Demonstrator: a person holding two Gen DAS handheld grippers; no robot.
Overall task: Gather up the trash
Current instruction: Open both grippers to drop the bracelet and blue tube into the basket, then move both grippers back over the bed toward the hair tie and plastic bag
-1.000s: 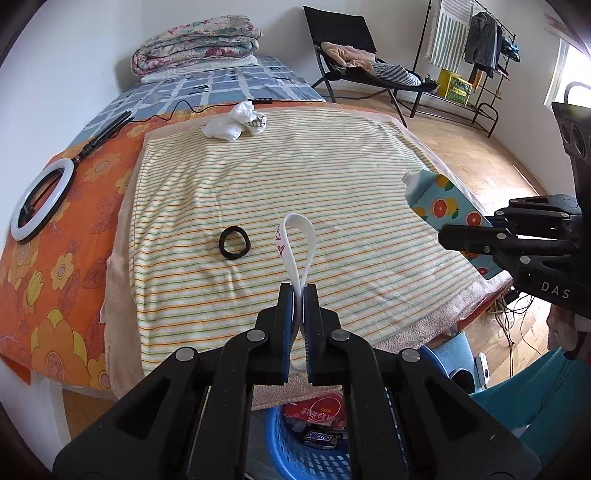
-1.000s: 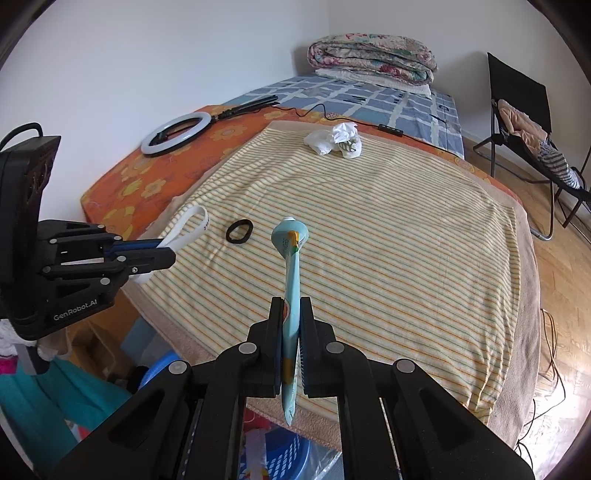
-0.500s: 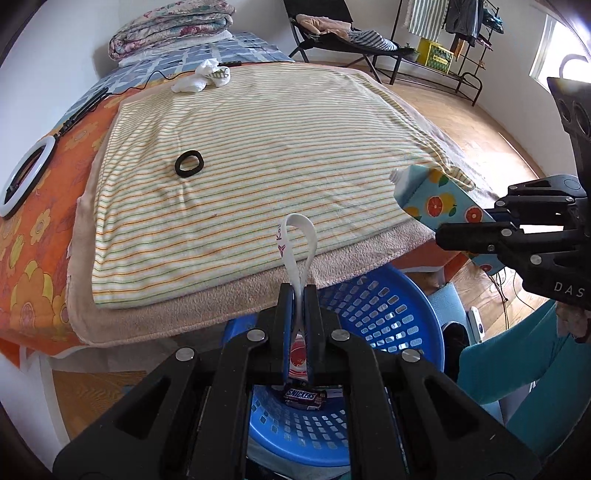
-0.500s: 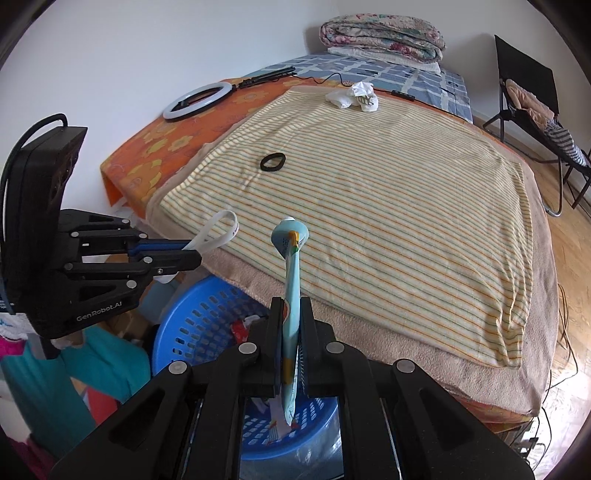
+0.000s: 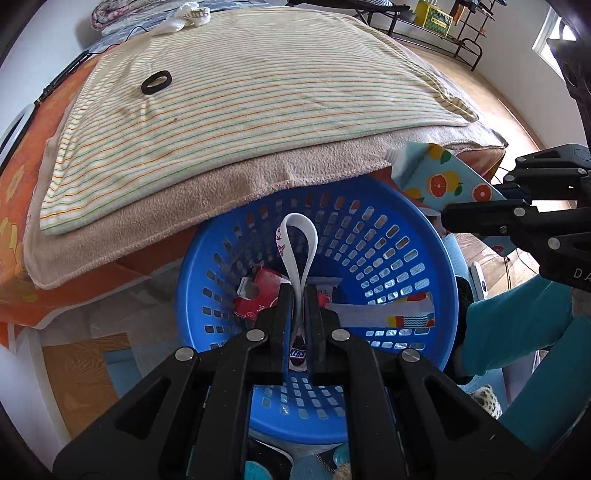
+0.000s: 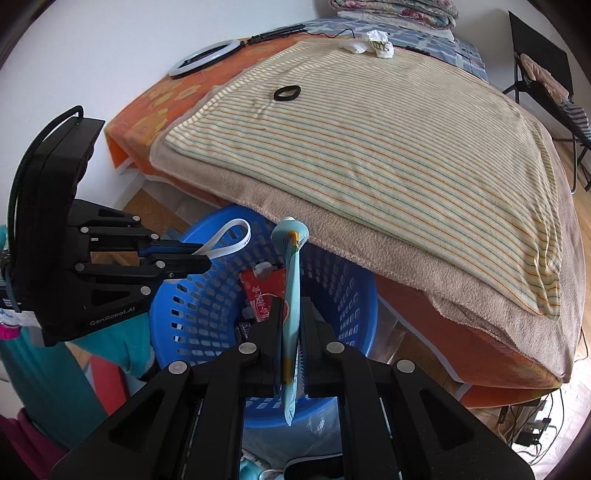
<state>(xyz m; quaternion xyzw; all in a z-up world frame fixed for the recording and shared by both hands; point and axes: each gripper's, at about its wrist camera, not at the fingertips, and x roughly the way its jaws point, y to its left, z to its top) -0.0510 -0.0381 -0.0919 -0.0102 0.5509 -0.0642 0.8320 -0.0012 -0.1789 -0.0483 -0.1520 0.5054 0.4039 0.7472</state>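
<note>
My left gripper (image 5: 299, 291) is shut on a white strap loop (image 5: 298, 236) and holds it over the blue basket (image 5: 424, 236), which stands on the floor at the bed's front edge. The loop also shows in the right wrist view (image 6: 229, 240), with the left gripper (image 6: 201, 260) beside the basket (image 6: 354, 295). My right gripper (image 6: 290, 306) is shut on a flattened light-blue pouch with orange-fruit print (image 6: 291, 295), above the basket's rim. The pouch shows in the left wrist view (image 5: 443, 181) with the right gripper (image 5: 448, 221). Red wrappers (image 5: 258, 295) lie in the basket.
A black ring (image 5: 156, 82) and crumpled white paper (image 5: 186, 16) lie on the striped blanket (image 5: 258, 92). A white ring light (image 6: 205, 57) rests on the orange sheet. A black chair (image 6: 543, 70) stands at the right. Cables lie on the wooden floor (image 6: 532, 424).
Both grippers have moved back from the bed and down over the blue basket, each still holding its item. The basket now fills the lower view.
</note>
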